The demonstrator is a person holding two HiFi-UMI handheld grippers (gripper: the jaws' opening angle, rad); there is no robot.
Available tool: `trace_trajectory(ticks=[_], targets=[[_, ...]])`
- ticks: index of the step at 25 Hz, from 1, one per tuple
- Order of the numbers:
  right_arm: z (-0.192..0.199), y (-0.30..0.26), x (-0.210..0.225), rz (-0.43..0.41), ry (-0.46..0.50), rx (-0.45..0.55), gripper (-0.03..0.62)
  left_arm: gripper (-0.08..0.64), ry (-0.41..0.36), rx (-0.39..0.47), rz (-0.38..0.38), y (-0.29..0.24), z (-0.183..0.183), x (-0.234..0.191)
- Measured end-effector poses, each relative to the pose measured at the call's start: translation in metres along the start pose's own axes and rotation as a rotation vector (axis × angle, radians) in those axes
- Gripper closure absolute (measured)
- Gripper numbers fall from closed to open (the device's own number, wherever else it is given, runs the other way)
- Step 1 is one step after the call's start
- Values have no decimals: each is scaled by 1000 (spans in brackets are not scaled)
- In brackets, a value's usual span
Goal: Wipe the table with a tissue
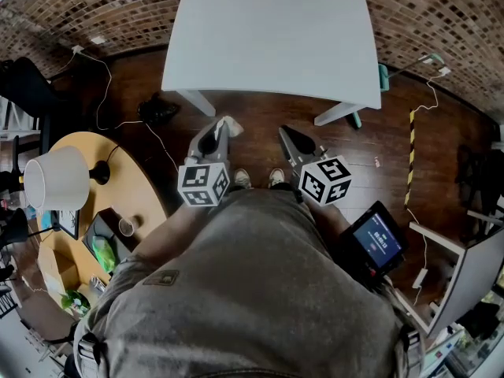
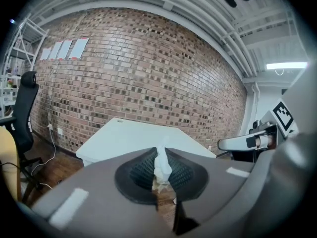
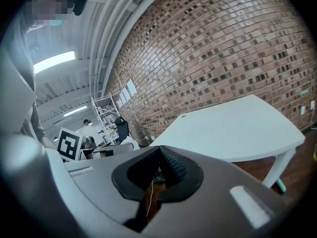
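The white table (image 1: 272, 34) stands ahead of me over the dark wood floor, with nothing on its top. My left gripper (image 1: 220, 127) hovers short of the table's near edge, shut on a crumpled white tissue (image 1: 230, 124). In the left gripper view the tissue (image 2: 162, 164) stands up from between the closed pads of the left gripper (image 2: 161, 157), with the table (image 2: 141, 139) beyond. My right gripper (image 1: 285, 135) is beside it, shut with nothing in it. The right gripper view shows the right gripper (image 3: 159, 158) with jaws together and the table (image 3: 237, 128) ahead.
A round wooden side table (image 1: 142, 187) with a white lamp (image 1: 55, 178) and clutter is at my left. A black office chair (image 1: 24, 85) and cables (image 1: 102, 93) lie at far left. A device with a screen (image 1: 378, 239) hangs at my right hip. Brick wall behind the table.
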State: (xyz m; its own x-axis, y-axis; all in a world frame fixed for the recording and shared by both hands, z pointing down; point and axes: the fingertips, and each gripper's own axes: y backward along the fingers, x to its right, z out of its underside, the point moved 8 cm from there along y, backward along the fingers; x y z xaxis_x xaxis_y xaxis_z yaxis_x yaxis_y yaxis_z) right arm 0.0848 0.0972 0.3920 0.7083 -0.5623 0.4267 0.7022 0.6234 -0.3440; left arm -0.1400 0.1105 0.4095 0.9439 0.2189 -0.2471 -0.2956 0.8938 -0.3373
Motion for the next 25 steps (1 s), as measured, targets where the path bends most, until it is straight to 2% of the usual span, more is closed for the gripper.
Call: trace_trajectory(ticks=[25], targets=[[12,18,-3,-11,-8,1,580,534,-6,-20,-11,16,9,16]])
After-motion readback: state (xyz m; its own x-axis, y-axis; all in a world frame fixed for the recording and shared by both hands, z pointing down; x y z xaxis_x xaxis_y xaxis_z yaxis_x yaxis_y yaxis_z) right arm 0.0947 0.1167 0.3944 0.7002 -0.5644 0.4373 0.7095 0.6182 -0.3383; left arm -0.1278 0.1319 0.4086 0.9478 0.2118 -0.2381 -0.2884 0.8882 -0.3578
